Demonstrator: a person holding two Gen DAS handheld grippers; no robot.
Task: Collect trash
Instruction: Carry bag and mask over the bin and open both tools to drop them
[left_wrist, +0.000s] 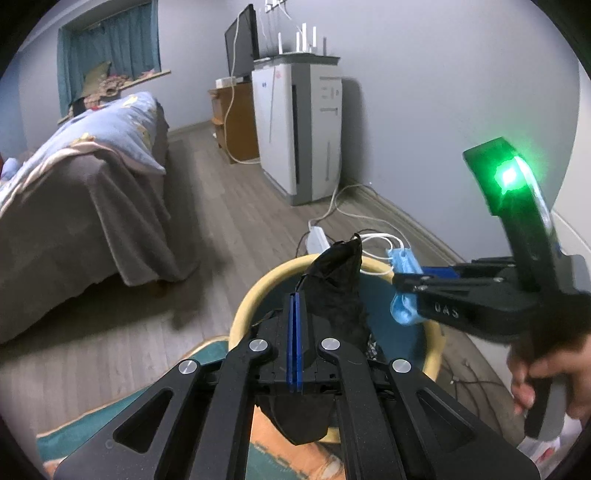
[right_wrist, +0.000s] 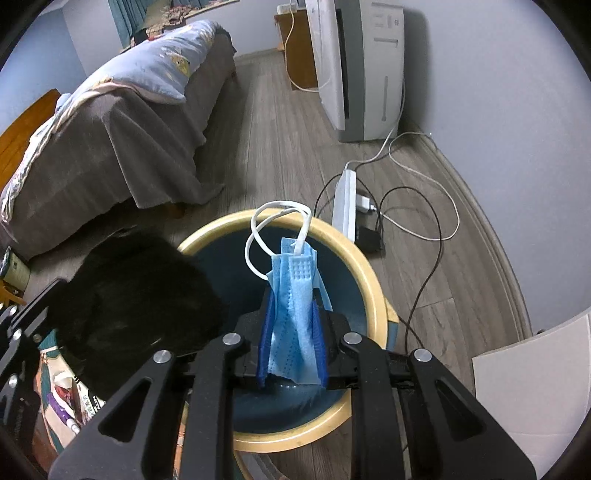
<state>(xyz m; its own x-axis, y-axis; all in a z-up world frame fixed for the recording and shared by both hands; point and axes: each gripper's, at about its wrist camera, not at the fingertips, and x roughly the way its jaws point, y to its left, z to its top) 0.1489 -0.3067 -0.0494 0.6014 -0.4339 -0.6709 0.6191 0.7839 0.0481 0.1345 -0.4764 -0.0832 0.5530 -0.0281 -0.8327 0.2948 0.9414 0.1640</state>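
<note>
A round bin (left_wrist: 258, 291) with a pale yellow rim and dark blue inside stands on the floor; it also shows in the right wrist view (right_wrist: 373, 273). My left gripper (left_wrist: 295, 306) is shut on a black cloth-like piece of trash (left_wrist: 338, 280) and holds it over the bin. The black piece shows at the left of the right wrist view (right_wrist: 140, 291). My right gripper (right_wrist: 291, 325) is shut on a blue face mask (right_wrist: 295, 295) with white ear loops, held above the bin's opening. In the left wrist view the right gripper (left_wrist: 406, 284) and mask (left_wrist: 404, 260) sit over the bin's right rim.
A bed (left_wrist: 92, 192) with grey cover and blue quilt stands left. A white appliance (left_wrist: 303, 133) stands by the far wall. A power strip (right_wrist: 345, 203) and cables lie on the wood floor beyond the bin. A rug (left_wrist: 110, 417) and packaging (right_wrist: 70, 395) lie near the bin.
</note>
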